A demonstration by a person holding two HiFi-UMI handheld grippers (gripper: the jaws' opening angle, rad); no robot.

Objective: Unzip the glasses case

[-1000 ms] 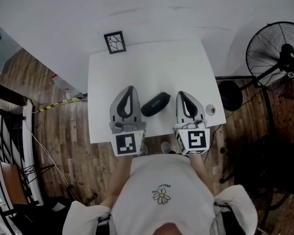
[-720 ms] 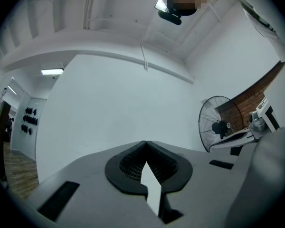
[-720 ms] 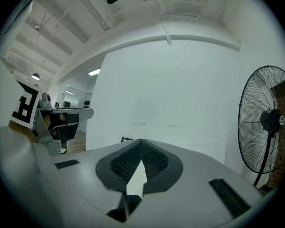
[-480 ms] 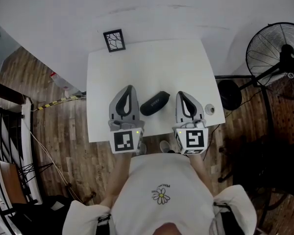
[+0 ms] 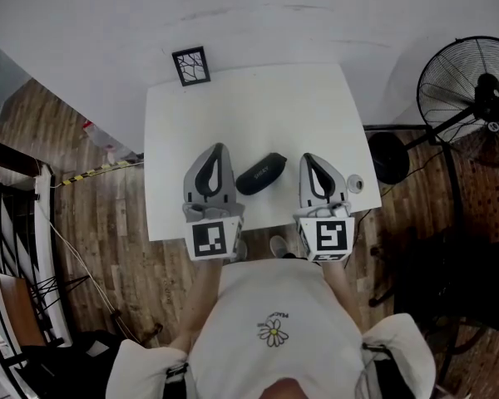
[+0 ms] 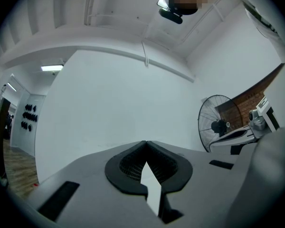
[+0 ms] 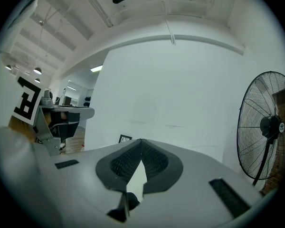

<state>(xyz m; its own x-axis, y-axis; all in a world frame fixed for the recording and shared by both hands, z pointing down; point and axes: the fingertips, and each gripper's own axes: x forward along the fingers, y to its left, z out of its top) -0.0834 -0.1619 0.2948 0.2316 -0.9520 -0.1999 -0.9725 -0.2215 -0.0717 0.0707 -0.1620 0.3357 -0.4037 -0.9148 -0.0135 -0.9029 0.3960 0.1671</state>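
Observation:
A black oval glasses case (image 5: 261,174) lies closed on the white table (image 5: 249,106), tilted, near the front edge. My left gripper (image 5: 220,149) rests just left of the case and my right gripper (image 5: 308,157) just right of it; neither touches it. Both point away from me over the table. In the left gripper view the left gripper (image 6: 145,142) has its tips meeting with nothing between them. The right gripper (image 7: 141,140) looks the same in its own view. The case shows in neither gripper view.
A black-and-white marker card (image 5: 191,66) lies at the table's far left corner and shows as the card (image 7: 125,138) in the right gripper view. A small round object (image 5: 355,184) sits at the table's right edge. A standing fan (image 5: 474,90) is right of the table.

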